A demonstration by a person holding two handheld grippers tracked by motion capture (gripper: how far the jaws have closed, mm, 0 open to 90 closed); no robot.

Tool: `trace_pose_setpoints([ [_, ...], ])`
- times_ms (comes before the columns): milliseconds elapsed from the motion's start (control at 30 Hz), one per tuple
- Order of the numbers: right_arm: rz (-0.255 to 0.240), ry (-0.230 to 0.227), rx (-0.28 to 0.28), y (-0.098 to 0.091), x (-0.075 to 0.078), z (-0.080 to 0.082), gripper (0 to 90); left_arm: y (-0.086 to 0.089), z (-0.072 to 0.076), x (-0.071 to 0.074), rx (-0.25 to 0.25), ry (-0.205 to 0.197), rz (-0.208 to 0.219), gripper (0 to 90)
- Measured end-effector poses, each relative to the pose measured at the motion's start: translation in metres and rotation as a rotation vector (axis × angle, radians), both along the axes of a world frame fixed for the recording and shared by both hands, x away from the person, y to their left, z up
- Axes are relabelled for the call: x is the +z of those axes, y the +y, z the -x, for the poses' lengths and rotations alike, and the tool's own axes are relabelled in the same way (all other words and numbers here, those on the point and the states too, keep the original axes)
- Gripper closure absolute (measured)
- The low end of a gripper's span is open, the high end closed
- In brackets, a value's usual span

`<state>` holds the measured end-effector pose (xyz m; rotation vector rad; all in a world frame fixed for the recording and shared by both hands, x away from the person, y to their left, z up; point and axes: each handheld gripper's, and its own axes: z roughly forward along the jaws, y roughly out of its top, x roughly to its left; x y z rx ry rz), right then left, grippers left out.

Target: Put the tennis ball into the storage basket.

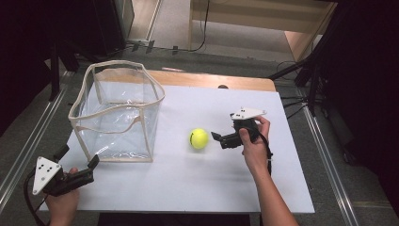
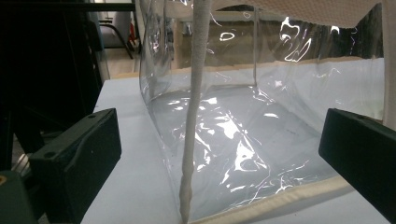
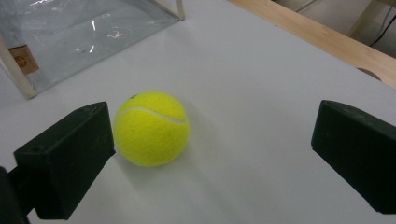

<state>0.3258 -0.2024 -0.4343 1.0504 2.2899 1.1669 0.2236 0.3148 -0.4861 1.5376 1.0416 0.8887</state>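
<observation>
A: What's on the table?

B: White top, wood strip along the far edge. Clear plastic bag with cream trim standing open on the left side. Yellow tennis ball near the middle, just right of the bag, not touching it.

A: Right gripper?

B: Held in the right hand, right of the ball, pointing left at it. Jaws spread wide, nothing in them. In the right gripper view the ball sits on the table between the jaws, close to the left one. Can't tell if it touches that jaw. Well clear of the other.

A: Left gripper?

B: Near-left corner of the table, in the left hand. Grey three-cornered plate on top. Jaws wide open, empty, aimed toward the bag's near-left corner.

A: How close to the bag?

B: Near it, apart from it. The left gripper view looks straight at the bag's corner seam, a cream vertical strip between the two jaws. Plastic is wrinkled, glare all over it.

A: Anything inside the bag?

B: Bottom looks bare through the plastic. A small brown tag on its side shows in the right gripper view.
</observation>
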Motion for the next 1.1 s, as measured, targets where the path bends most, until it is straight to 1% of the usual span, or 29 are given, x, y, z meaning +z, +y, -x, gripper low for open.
trace_pose_setpoints([
  [33,0.003,-0.002,0.010,0.001,0.000,-0.001,0.0,0.000,0.000,0.000,0.001,0.001,-0.002,0.0],
  [133,0.011,0.004,0.014,0.006,0.000,-0.003,0.0,-0.001,0.000,0.000,0.000,0.001,-0.002,0.0],
  [267,0.019,0.021,0.026,0.012,0.000,-0.006,0.0,0.000,0.000,0.000,-0.003,0.000,-0.001,0.0],
  [300,0.026,0.018,0.034,0.013,0.000,-0.008,0.0,0.000,0.000,0.000,-0.003,0.000,0.000,0.0],
  [433,0.065,0.038,0.060,0.021,0.001,-0.012,0.0,0.000,0.000,0.000,-0.003,-0.001,0.001,0.0],
  [467,0.070,0.038,0.062,0.023,0.001,-0.013,0.0,0.000,0.000,0.000,-0.002,0.000,-0.001,0.0],
  [533,0.078,0.052,0.069,0.026,0.002,-0.015,0.0,0.000,0.000,0.000,-0.002,0.001,-0.001,0.0],
  [733,0.100,0.054,0.102,0.037,0.003,-0.022,0.0,-0.001,0.000,0.000,-0.008,0.000,-0.008,0.0],
  [800,0.103,0.068,0.109,0.041,0.004,-0.023,0.0,-0.001,0.000,0.000,-0.008,0.000,-0.006,0.0],
  [900,0.123,0.073,0.131,0.046,0.004,-0.027,0.0,-0.001,0.000,0.000,-0.006,0.003,-0.005,0.0],
  [1100,0.145,0.105,0.166,0.056,0.001,-0.034,0.0,0.000,0.000,0.000,-0.008,0.001,-0.001,0.0],
])
